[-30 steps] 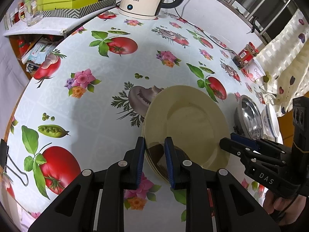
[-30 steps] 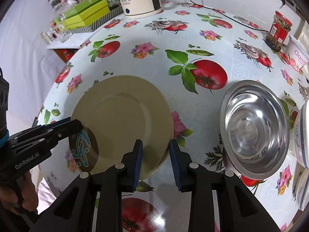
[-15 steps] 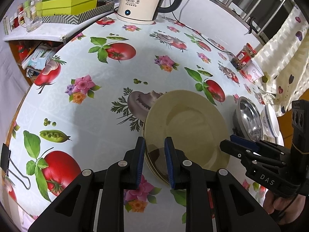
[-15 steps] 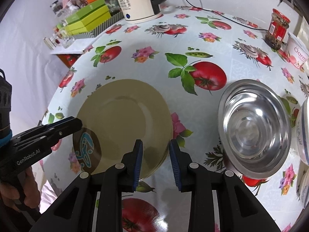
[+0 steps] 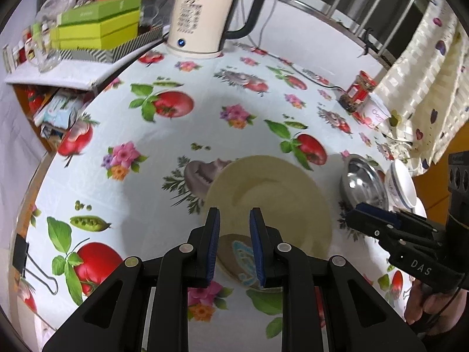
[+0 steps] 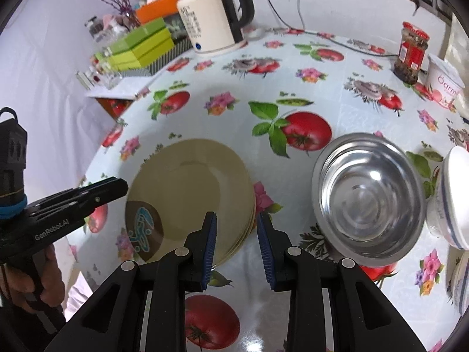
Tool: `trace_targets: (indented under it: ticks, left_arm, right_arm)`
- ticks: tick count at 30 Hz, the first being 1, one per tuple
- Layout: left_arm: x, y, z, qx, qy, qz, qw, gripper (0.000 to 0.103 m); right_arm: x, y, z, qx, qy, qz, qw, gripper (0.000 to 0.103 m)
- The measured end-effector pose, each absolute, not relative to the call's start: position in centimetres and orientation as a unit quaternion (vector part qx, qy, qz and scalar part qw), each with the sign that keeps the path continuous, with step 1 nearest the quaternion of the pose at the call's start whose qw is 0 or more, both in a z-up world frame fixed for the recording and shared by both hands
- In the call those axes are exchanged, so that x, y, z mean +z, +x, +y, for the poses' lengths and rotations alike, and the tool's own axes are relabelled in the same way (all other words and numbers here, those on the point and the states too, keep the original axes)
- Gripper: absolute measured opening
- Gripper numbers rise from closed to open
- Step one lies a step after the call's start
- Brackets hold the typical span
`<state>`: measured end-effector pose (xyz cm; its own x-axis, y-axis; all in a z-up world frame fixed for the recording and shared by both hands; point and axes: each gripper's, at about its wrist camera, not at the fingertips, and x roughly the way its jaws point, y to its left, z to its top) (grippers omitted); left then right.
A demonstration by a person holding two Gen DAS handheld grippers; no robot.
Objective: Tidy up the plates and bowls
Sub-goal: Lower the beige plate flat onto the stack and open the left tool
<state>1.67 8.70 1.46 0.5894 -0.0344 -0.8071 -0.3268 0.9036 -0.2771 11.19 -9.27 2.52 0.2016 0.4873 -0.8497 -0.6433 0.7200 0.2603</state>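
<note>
A stack of cream plates [image 5: 272,193] [image 6: 190,187], with a brown and blue motif on the near rim, lies flat on the flowered tablecloth. My left gripper [image 5: 234,217] [image 6: 123,186] hovers over the stack's near left edge, jaws parted and pads touching nothing. My right gripper [image 6: 236,223] [image 5: 363,212] hangs over the stack's right edge, also parted and holding nothing. A steel bowl [image 6: 369,202] [image 5: 363,182] stands to the right of the plates. A white bowl [image 6: 451,199] [image 5: 401,182] with a blue line stands just beyond it.
A cream kettle [image 5: 202,20] and green boxes [image 5: 99,26] stand at the back of the table [image 5: 146,190]. A red-lidded jar [image 6: 411,52] and a yogurt cup [image 6: 442,83] are at the back right. Another white dish [image 6: 461,278] shows at the right edge. A binder clip [image 5: 20,255] lies front left.
Both grippers have risen and drawn back a little from the plate stack, which stays flat on the table. The gaps between the jaws look unchanged.
</note>
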Motion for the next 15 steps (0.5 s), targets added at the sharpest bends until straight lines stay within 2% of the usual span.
trace_targets:
  ticks: [15]
  left_arm:
    - [3.0,3.6,4.5,0.034,-0.171,0.441,0.881,0.021]
  right_arm:
    - [5.5,11.7,-14.1,0.348,-0.032,0.477,0.806,0.030]
